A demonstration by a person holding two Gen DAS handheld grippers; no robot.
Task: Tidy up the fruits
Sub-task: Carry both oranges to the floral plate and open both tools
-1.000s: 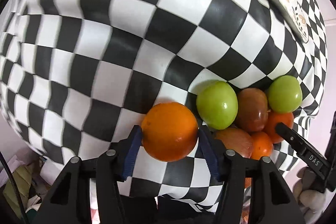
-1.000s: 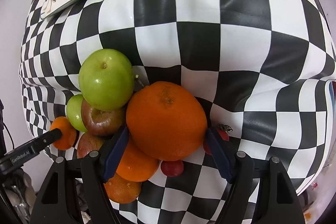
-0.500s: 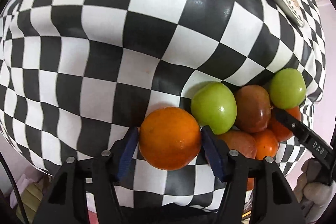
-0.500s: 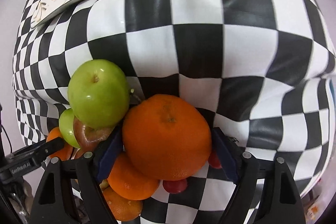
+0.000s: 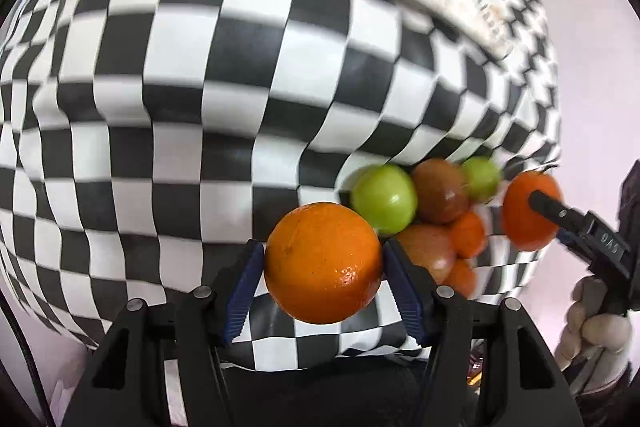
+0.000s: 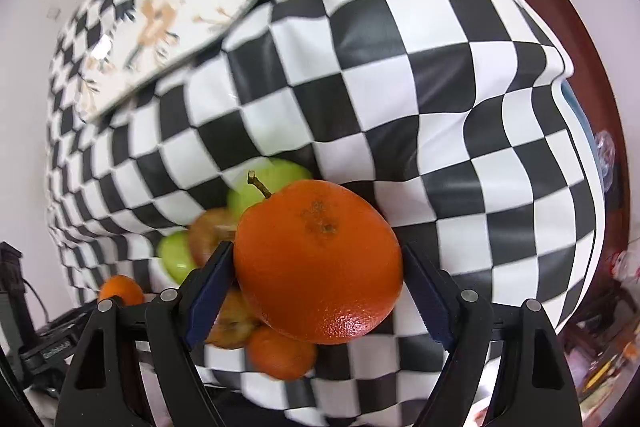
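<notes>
Left gripper (image 5: 323, 287) and right gripper (image 6: 317, 291) each clench an orange (image 5: 323, 263) (image 6: 318, 261) above the checkered tablecloth (image 5: 168, 99); steady carries toward the floral tray (image 6: 168, 23) look advisable.

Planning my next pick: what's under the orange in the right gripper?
Below the orange in the right gripper, a smaller orange and a reddish apple lie on the checkered cloth. Anything directly beneath is hidden.

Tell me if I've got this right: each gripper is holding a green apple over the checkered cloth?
Not quite. Each holds an orange, not a green apple: the left gripper grips one orange in the left wrist view, the right gripper another orange in the right wrist view, over the checkered cloth.
</notes>
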